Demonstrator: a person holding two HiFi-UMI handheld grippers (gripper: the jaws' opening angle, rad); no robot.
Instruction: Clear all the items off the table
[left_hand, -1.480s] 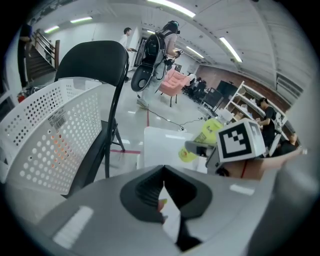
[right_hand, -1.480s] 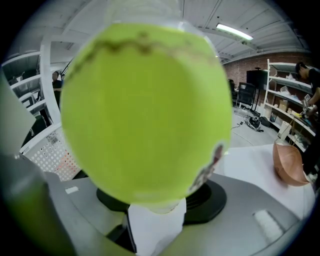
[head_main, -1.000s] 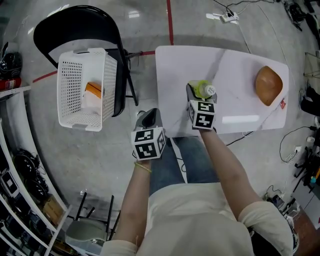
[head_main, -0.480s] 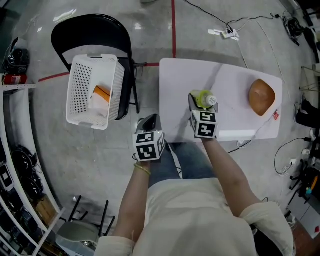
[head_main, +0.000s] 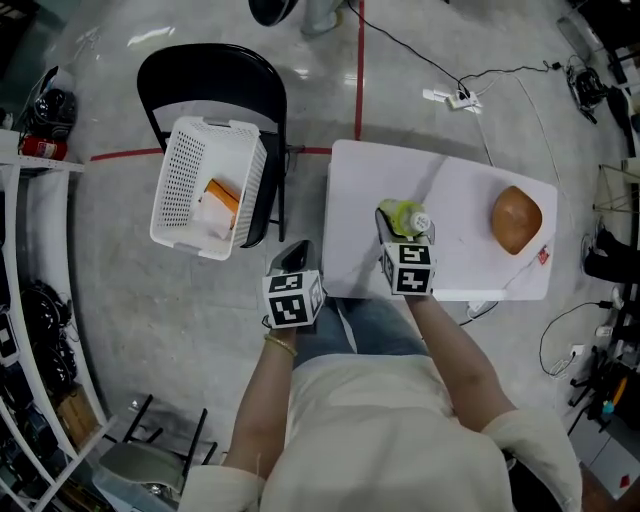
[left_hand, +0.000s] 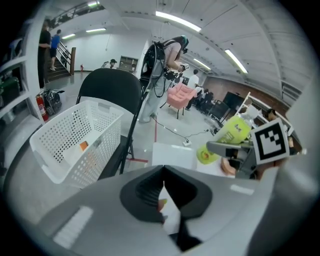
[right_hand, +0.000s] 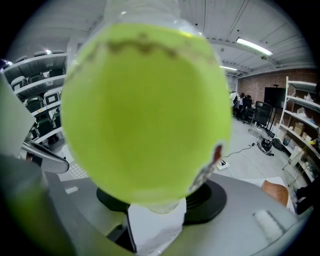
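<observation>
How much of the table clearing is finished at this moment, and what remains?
Done: an orange and white item already lies in the white basket on the chair. In hand: the right gripper is shut on the yellow-green bottle above the table. Left: that bottle is not yet in the basket, and the brown round object sits near the table's right end. The left gripper is shut and empty.

No words or numbers can be read. The green bottle (head_main: 404, 216) near the table's middle carries a label, its print too blurred to read. Black-and-white square code patterns, not lettering, cover the left marker cube (head_main: 292, 298) and right marker cube (head_main: 408, 267).
</observation>
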